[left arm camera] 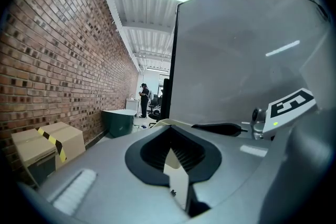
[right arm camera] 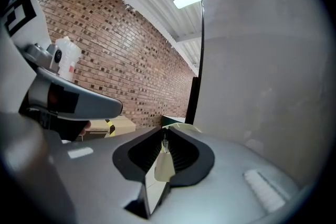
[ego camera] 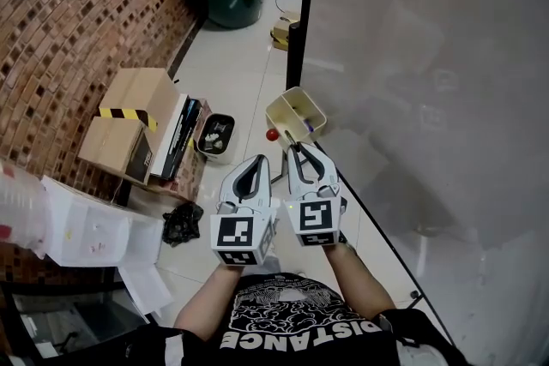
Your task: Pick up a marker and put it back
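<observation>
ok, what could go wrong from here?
Both the left gripper and right gripper are shut and empty; reaching into the cream tray like that would likely just shove its contents. The grippers sit side by side and could clash. The red ball beside the tray might get knocked.

2 tongs: left tongs (ego camera: 256,160), right tongs (ego camera: 296,150). Just ahead 1 cream bin (ego camera: 312,111); left of them 2 cardboard boxes (ego camera: 141,92) (ego camera: 110,143), 1 dark tray (ego camera: 202,143); far ahead 1 green tub (ego camera: 230,3).

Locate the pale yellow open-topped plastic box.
In the head view's centre, the pale yellow open-topped plastic box lies just beyond the tips of the left gripper and right gripper, beside the whiteboard's black frame, with a small red ball at its lower left.
</observation>
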A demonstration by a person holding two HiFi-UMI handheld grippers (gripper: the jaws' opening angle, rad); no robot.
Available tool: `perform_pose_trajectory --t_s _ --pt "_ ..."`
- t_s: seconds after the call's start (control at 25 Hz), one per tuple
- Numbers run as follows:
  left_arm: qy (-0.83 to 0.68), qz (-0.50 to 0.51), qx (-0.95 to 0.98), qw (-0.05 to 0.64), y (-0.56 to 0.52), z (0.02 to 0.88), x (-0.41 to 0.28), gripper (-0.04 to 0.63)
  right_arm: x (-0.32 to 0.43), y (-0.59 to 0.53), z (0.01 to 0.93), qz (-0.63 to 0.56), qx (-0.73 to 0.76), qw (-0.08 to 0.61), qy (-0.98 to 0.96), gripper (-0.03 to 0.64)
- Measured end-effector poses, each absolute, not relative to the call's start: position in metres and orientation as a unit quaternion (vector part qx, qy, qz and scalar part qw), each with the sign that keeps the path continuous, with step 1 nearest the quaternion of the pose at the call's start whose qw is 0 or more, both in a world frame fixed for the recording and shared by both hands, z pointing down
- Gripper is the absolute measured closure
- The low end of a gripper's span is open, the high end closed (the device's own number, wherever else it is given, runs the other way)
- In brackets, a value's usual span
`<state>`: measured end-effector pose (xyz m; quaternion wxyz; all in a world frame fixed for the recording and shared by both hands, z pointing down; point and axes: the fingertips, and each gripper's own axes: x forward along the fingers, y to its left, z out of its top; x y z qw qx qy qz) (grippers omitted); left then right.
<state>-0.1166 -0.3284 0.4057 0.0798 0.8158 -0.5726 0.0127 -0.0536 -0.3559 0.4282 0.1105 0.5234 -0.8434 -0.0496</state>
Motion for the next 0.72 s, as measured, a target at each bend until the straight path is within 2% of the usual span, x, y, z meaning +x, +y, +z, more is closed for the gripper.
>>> perform_pose_trajectory --t_s 0.72 --pt "-0.579 0.016 0.811 0.085 -0.331 0.408 -0.123 0.589 -0.057 -0.367 0.451 -0.045 0.522 0.132 -0.841 0.581"
